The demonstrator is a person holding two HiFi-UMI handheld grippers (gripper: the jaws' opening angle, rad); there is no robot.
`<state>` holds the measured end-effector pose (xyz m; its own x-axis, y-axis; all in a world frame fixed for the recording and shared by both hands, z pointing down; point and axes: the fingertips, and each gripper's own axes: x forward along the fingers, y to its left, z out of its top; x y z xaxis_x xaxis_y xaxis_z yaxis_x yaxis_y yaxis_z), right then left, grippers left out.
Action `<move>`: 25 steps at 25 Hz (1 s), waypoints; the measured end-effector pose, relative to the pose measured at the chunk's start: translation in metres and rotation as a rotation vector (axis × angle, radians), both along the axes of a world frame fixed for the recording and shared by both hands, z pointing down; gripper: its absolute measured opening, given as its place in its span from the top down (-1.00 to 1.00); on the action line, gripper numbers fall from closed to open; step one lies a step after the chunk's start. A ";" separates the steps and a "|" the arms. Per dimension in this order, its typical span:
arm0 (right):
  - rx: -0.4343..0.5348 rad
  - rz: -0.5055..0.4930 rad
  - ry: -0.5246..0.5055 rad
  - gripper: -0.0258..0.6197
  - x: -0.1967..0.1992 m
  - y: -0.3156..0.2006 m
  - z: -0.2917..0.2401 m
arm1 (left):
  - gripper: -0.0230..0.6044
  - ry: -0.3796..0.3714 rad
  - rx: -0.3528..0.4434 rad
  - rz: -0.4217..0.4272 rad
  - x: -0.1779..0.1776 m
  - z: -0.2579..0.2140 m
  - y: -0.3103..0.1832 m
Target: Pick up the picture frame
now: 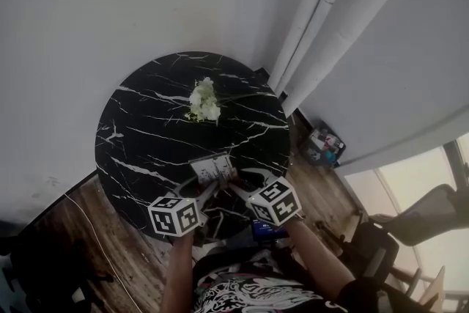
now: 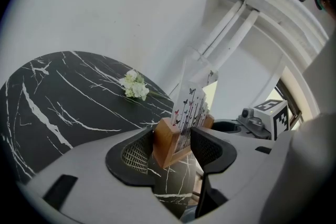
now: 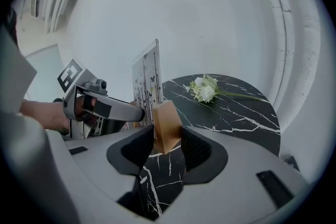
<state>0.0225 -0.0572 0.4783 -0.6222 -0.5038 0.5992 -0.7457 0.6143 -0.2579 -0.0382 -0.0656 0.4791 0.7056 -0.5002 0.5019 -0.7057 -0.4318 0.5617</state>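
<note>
My left gripper [image 2: 174, 148] is clamped on one end of the picture frame [image 2: 190, 105], on its wooden block base. A flat butterfly-print panel stands upright in it. My right gripper [image 3: 167, 140] clamps the other end. The frame sits at the near edge of the round, white-veined black table [image 1: 139, 132].

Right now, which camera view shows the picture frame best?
Left gripper view: the picture frame shows its butterfly print and wooden base. Right gripper view: nearly edge-on. Head view: small, dim.
</note>
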 end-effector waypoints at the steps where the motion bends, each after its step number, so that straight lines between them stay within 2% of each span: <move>1: 0.002 0.001 0.002 0.41 0.000 0.001 -0.001 | 0.18 0.000 0.000 0.001 0.000 -0.001 0.001; 14: 0.031 0.013 0.020 0.43 0.009 0.001 -0.001 | 0.18 0.006 -0.005 0.023 0.009 0.000 0.001; 25: -0.010 0.007 0.016 0.43 0.008 0.006 0.010 | 0.18 -0.020 -0.026 0.030 0.008 0.009 0.006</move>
<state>0.0305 -0.0511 0.4882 -0.6085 -0.5020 0.6145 -0.7544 0.6061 -0.2520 -0.0299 -0.0601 0.4882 0.7096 -0.4656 0.5289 -0.7041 -0.4383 0.5587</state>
